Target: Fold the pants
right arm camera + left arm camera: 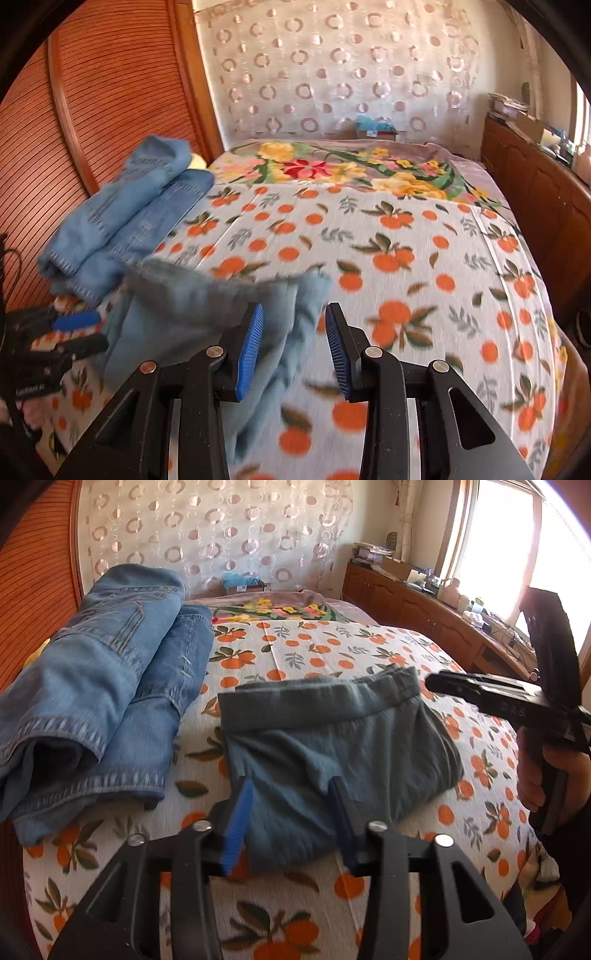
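Lying at the far left against the slatted headboard (33,602), the jeans (110,657) are already folded into a thick bundle and set aside. Next to them, near the middle of the orange-print sheet (314,653), sit the grey pants (325,738), doubled into a compact rectangle with the waistband along the far edge. The left gripper (291,812) hovers at the near hem; its jaws stand partly apart with the cloth lying between them, and the pads do not seem to press on it, so I take it as let go. Further right, the right gripper (295,350) is at the pants' right edge with its jaws also partly apart; a loose flap of grey cloth lies in the gap, touching the left pad, but the other pad stands clear of it, so nothing is pinched. Beyond that the sheet runs bare to the wooden cabinets (424,605) under the window (517,542). To my eye the folding is nearly done: the pants are down to a small stack, and what may be left is tidying that loose right flap and perhaps moving them beside the jeans.
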Available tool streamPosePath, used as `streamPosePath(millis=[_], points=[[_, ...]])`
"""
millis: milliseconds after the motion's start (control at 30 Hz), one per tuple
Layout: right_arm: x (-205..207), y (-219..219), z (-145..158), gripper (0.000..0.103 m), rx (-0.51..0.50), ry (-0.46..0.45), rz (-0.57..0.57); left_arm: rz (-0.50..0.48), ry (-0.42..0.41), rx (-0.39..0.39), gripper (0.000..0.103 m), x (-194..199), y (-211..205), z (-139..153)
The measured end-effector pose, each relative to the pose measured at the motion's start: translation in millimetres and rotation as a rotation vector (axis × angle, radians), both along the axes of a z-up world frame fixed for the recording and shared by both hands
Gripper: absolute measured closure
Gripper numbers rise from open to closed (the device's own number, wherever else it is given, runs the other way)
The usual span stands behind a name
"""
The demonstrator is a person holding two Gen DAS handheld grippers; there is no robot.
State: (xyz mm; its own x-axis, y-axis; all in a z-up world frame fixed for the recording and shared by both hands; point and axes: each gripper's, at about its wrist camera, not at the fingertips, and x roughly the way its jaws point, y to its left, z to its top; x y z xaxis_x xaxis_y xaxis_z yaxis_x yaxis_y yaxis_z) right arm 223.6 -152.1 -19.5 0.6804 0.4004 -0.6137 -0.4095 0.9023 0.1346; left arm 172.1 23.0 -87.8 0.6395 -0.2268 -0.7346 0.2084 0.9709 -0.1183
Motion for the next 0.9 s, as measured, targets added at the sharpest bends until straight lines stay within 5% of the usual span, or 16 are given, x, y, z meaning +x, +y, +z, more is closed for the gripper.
streamPosePath(millis=[400, 700, 767, 900], points=[[-79, -2, -19, 0.067, -0.063, 0.037, 0.188, -0.033, 0.009, 0.056, 0.056, -26, 4, -14], [-70, 11, -32, 0.067, -0.152, 0.046, 0.216, -0.046, 0.031, 0.066, 0.065, -18, -1, -24], [-68, 13, -33, 0.082, -0.135, 0.045, 0.221, -0.054, 0.02, 0.077, 0.072, -19, -2, -24], [-72, 8, -31, 0.091, -0.109, 0.028, 0.233, -0.069, 0.009, 0.059, 0.089, -22, 0, -24]])
